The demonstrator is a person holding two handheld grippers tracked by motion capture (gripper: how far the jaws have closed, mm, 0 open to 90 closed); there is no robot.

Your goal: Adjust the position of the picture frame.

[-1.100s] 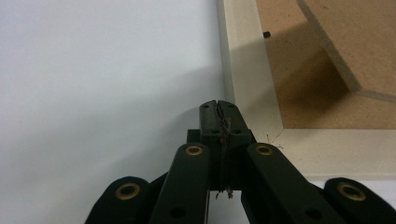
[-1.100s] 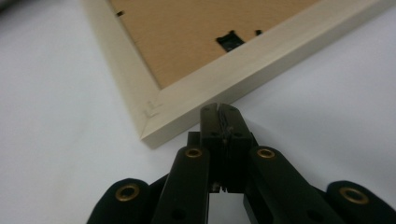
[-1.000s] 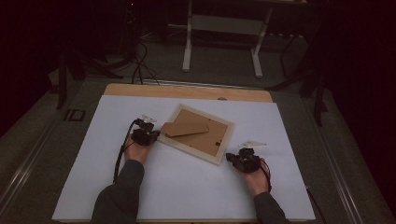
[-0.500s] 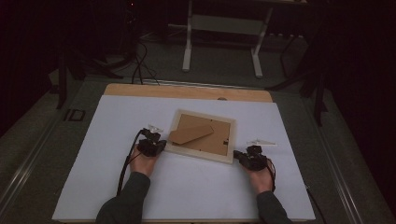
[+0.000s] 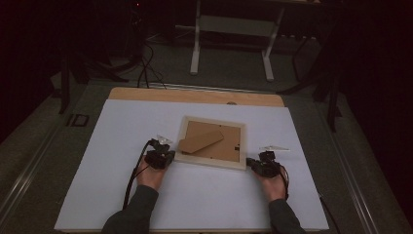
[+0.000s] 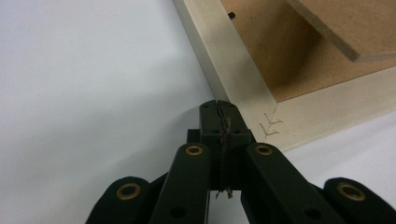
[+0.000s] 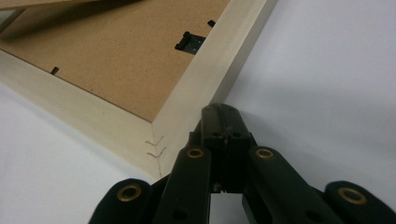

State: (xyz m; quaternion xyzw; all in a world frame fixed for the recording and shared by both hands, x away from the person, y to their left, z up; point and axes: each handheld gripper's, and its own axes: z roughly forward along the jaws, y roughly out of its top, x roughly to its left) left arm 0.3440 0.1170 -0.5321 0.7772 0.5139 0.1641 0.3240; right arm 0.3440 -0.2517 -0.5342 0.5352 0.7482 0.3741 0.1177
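A white table (image 5: 122, 146) with a strip of bare wood along its far edge takes up the middle of the high view, with dark floor and a pale metal stand (image 5: 231, 44) behind it. Lying face down near the table's centre, a little toward the person's side, is a picture frame (image 5: 210, 142) of pale wood, its brown fibreboard backing upward. An easel stand (image 5: 199, 139) of the same brown board lies slanted across the left part of the backing; in the left gripper view its edge is lifted clear of the backing. Small black clips sit along the inner edge of the frame, and a black hanger (image 7: 190, 42) sits on the backing near the right rail in the right gripper view.

The person's two forearms come in from the near edge. The left gripper (image 5: 163, 157) sits at the frame's near left corner, and the left gripper view shows its jaws pressed together with nothing between them, tips touching or just beside the outer side of that corner by its staple marks. The right gripper (image 5: 260, 165) sits at the frame's near right corner; in the right gripper view its jaws are likewise closed on nothing, tips against or just beside the outer side of the right rail, close to the mitre joint.
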